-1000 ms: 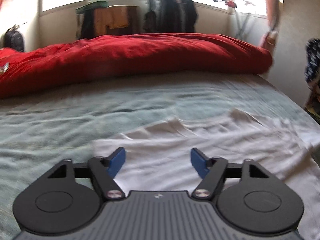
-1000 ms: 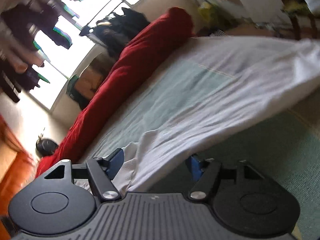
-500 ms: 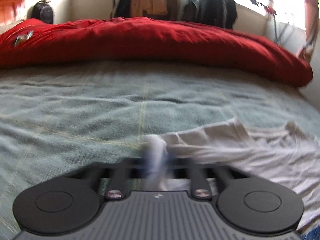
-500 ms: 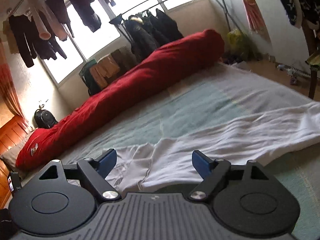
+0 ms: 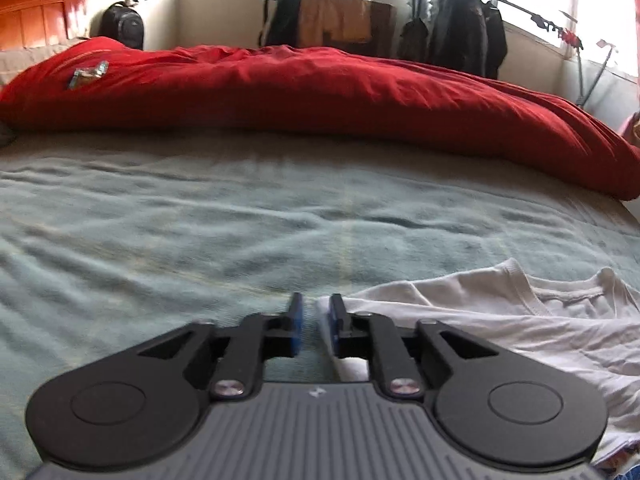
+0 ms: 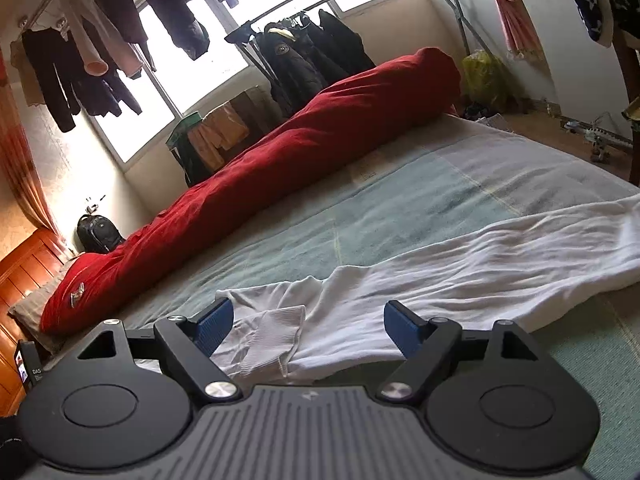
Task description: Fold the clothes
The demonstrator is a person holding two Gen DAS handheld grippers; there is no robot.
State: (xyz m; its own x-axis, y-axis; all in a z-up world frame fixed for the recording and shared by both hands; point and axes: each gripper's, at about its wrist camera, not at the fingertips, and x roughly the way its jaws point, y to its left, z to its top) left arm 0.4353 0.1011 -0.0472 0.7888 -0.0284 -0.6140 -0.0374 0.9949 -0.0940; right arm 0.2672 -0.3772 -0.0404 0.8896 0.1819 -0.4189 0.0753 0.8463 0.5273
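Two releases, both within the last second. Nearest, left gripper (image 5: 316, 320): spread wide a second ago over flat white cloth, clamped on a bunched edge half a second ago, now parted again by a narrow slit, with green blanket (image 5: 240, 232) showing through the gap. Grips nothing, apparently; only brushes the edge of the white shirt (image 5: 500, 328) with the right-hand pad. Right gripper (image 6: 308, 312): cloth draped between the pads a second ago, now spread wide and empty, hovering just above a ribbed cuff (image 6: 276, 332) doubled back onto the shirt (image 6: 460, 256).

Further out, toward the red quilt (image 5: 320, 88): shirt laid on the blanket, well short of the quilt and roughly parallel to it. Collar open and plain from the left wrist; body stretching away to the right from the right wrist, creased and rumpled. Beyond the quilt: hung coats (image 6: 304, 56) and a backpack (image 5: 122, 28) against the wall under the windows.

Meaning for the task, as a judgement only: sleeve end probably carried inward and dropped, so one small fold placed and both tools free. Far from done, though: body not yet folded, wrinkles not smoothed. Next most likely calls for a fresh hold on the hem or the far sleeve, keeping the cloth flat while drawing it over. Some risk of dragging the loose cuff back out when lifting away.
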